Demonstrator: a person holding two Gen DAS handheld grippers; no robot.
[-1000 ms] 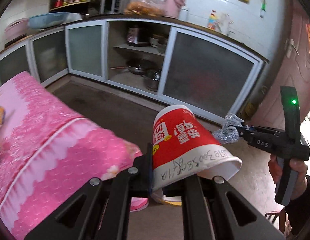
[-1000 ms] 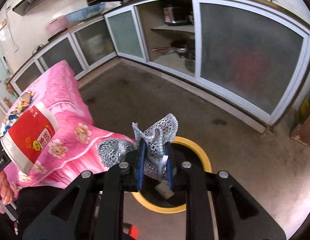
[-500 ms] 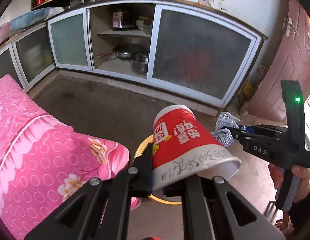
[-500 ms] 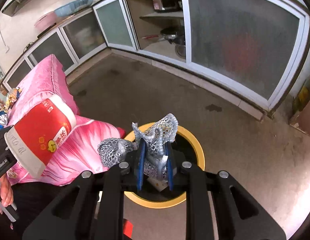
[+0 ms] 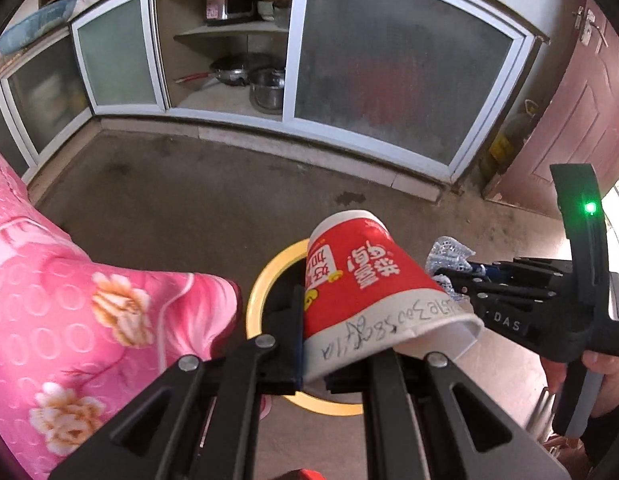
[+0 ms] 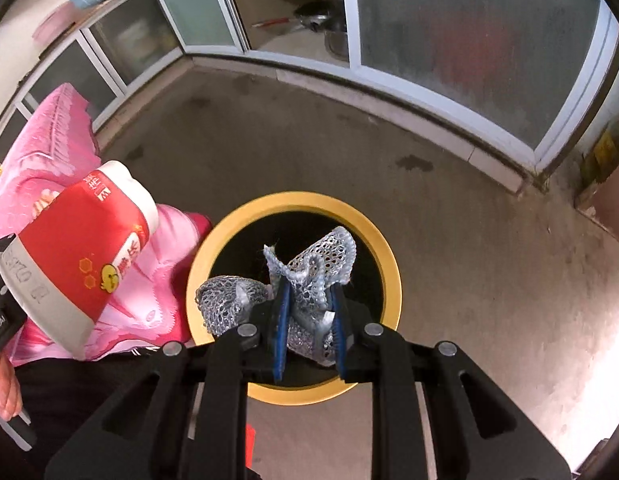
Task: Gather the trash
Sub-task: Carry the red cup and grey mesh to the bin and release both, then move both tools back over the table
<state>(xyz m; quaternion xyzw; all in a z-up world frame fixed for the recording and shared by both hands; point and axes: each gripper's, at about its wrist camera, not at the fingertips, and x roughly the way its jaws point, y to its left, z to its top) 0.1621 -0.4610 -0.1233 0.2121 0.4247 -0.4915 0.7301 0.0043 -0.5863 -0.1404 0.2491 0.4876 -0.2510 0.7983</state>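
Observation:
A red and white paper noodle cup (image 5: pixel 369 284) lies tilted, mouth toward the camera, with my left gripper (image 5: pixel 313 336) shut on its rim wall. It hangs over the left side of a black bin with a yellow rim (image 5: pixel 257 300). My right gripper (image 6: pixel 309 296) is shut on a crumpled grey foam net (image 6: pixel 313 272) between its blue pads, right above the bin's dark opening (image 6: pixel 389 264). In the right wrist view the cup (image 6: pixel 81 248) sits left of the bin. The left wrist view shows the right gripper (image 5: pixel 441 276) and net (image 5: pixel 449 254) just right of the cup.
A table under a pink flowered cloth (image 5: pixel 89 300) stands close to the bin's left side. White-framed glass cabinets (image 5: pixel 389 68) with pans line the far wall. A reddish door (image 5: pixel 581 112) is at the right. Bare concrete floor (image 6: pixel 469 240) surrounds the bin.
Both grippers have come down and in toward the bin, which now looks larger and sits directly beneath them. The cup and the net stay gripped as before.

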